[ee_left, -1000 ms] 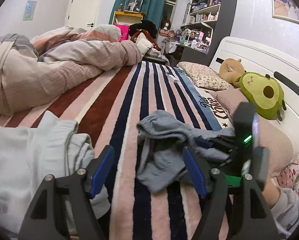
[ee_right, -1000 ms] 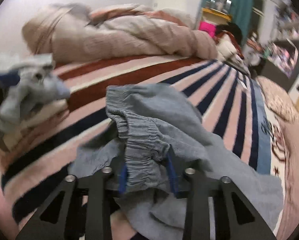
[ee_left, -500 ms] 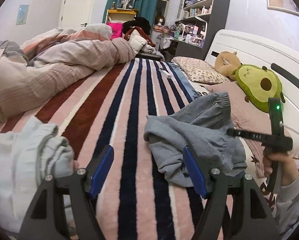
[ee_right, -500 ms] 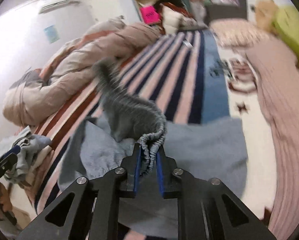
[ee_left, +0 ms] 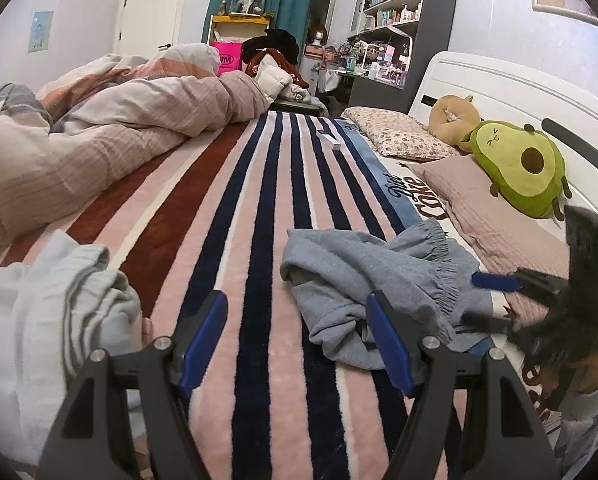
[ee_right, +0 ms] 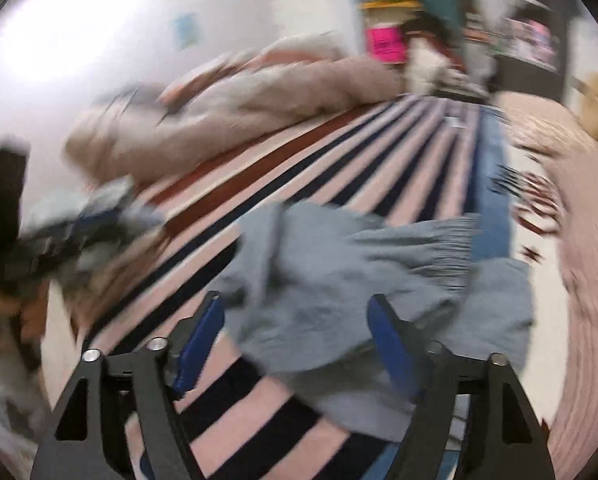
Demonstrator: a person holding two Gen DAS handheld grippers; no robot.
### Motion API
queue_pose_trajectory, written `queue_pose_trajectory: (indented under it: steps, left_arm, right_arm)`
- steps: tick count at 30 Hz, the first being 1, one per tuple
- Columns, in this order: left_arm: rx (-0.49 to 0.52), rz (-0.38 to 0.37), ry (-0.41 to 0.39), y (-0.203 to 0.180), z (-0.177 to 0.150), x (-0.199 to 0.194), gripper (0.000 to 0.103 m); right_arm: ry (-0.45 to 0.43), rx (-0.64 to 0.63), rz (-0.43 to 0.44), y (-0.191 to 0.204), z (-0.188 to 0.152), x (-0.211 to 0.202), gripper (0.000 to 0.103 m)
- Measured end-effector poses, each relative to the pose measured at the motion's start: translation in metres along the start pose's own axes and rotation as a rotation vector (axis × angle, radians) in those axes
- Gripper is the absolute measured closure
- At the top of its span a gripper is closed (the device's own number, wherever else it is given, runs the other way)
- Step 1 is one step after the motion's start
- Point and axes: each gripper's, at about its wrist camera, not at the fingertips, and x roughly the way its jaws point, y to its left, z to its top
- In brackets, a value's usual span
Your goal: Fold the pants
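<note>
Grey-blue pants (ee_left: 363, 276) lie crumpled on the striped blanket (ee_left: 259, 208), their elastic waistband toward the pillows. My left gripper (ee_left: 299, 336) is open and empty, low over the blanket just left of the pants. My right gripper (ee_right: 299, 332) is open, its jaws spread over the near edge of the pants (ee_right: 339, 280); that view is motion-blurred. The right gripper also shows in the left wrist view (ee_left: 495, 300), at the pants' right side, blurred.
A pile of pale clothes (ee_left: 39, 320) lies at the near left. A bunched duvet (ee_left: 99, 132) fills the far left of the bed. Pillows (ee_left: 495, 216), an avocado plush (ee_left: 519, 168) and the white headboard (ee_left: 519, 92) lie to the right.
My right gripper was shut on the waistband and held it up; it has opened and the pants have dropped onto the blanket. The left gripper has stayed open and shifted slightly.
</note>
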Motion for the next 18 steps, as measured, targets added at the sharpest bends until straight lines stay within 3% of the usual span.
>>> queue_pose_trajectory:
  steps: [5, 8, 10, 12, 14, 18]
  left_arm:
    - [0.004, 0.002, 0.0, 0.001, -0.002, -0.003, 0.035]
    - [-0.001, 0.004, -0.001, 0.004, -0.004, -0.004, 0.035]
    - [-0.01, 0.002, 0.001, 0.008, -0.006, -0.005, 0.035]
    - [-0.013, 0.006, 0.003, 0.01, -0.007, -0.005, 0.035]
    - [-0.019, 0.007, 0.005, 0.014, -0.007, -0.004, 0.035]
    - [-0.032, 0.001, -0.001, 0.018, -0.008, -0.005, 0.035]
  right_arm:
    - [0.114, -0.211, -0.186, 0.024, -0.018, 0.043, 0.024]
    - [0.122, -0.33, -0.323, 0.029, -0.029, 0.063, 0.025]
    - [0.096, -0.374, -0.374, 0.029, -0.033, 0.069, 0.031]
    - [0.074, -0.348, -0.388, 0.022, -0.028, 0.067, 0.07]
    - [0.045, -0.284, -0.359, 0.01, -0.021, 0.06, 0.091]
    - [-0.004, -0.166, -0.277, -0.004, 0.001, 0.037, 0.099]
